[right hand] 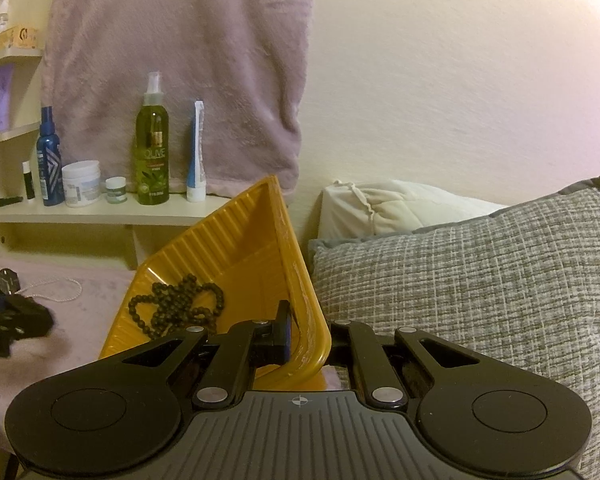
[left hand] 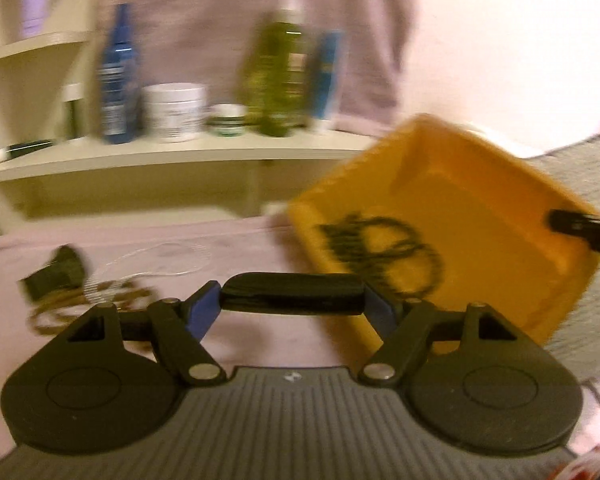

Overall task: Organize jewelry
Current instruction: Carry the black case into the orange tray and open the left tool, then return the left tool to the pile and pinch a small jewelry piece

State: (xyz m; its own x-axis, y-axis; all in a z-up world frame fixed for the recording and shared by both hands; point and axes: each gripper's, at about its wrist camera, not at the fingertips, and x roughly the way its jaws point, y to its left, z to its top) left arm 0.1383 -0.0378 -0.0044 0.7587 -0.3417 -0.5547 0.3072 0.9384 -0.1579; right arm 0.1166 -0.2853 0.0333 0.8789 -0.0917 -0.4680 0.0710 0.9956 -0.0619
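A yellow tray (right hand: 240, 248) is tilted up on the pink bed cover, and my right gripper (right hand: 306, 338) is shut on its near rim. A black bead necklace (right hand: 176, 306) lies inside it; the blurred left wrist view shows the tray (left hand: 480, 216) and the beads (left hand: 384, 252) too. My left gripper (left hand: 292, 294) is shut on a flat black object, held above the cover left of the tray. A gold chain (left hand: 60, 312), a thin white chain (left hand: 160, 260) and a black watch (left hand: 56, 272) lie on the cover.
A shelf (right hand: 100, 210) behind holds several bottles and jars under a hanging pink towel (right hand: 180, 60). A grey pillow (right hand: 480, 280) and a white one (right hand: 380, 204) lie right of the tray. The left gripper shows at the right view's left edge (right hand: 8, 320).
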